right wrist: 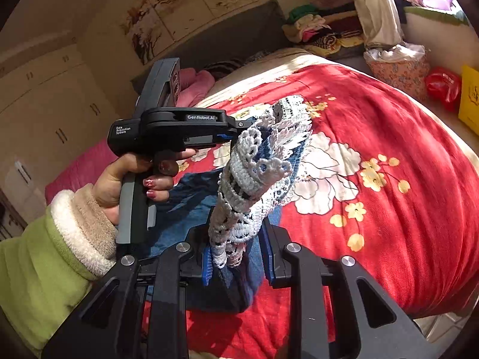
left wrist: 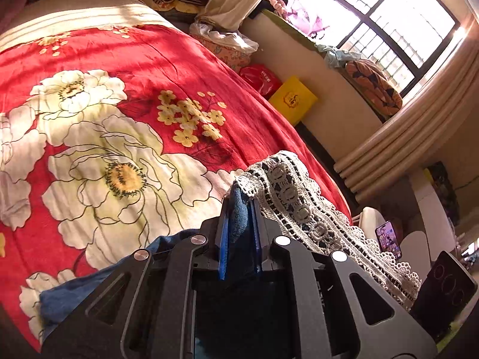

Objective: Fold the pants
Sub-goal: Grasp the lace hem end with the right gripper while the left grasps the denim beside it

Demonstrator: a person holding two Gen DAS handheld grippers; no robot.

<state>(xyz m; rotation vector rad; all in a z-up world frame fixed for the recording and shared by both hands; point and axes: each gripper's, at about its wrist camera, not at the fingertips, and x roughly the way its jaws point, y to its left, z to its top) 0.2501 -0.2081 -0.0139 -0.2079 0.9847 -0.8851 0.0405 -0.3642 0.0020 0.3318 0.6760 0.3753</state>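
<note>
Denim with a white crochet lace hem is what we hold: the pants [right wrist: 209, 197] hang between our two tongs above the red floral blanket [right wrist: 389, 155]. The left gripper [left wrist: 241, 209] is pressed nearly together, pinching blue cloth at the lace edge; the right gripper [right wrist: 238, 257] clamps a thicker bunch of lace hem [right wrist: 257, 161] and denim. The rest of the pants trails below and behind both tongs onto the blanket. We judge the lace the weak spot: openwork can snag on a pad or slip free if we pull the hem taut. Uneven lifting would skew the fold. The left grip looks shallow.
</note>
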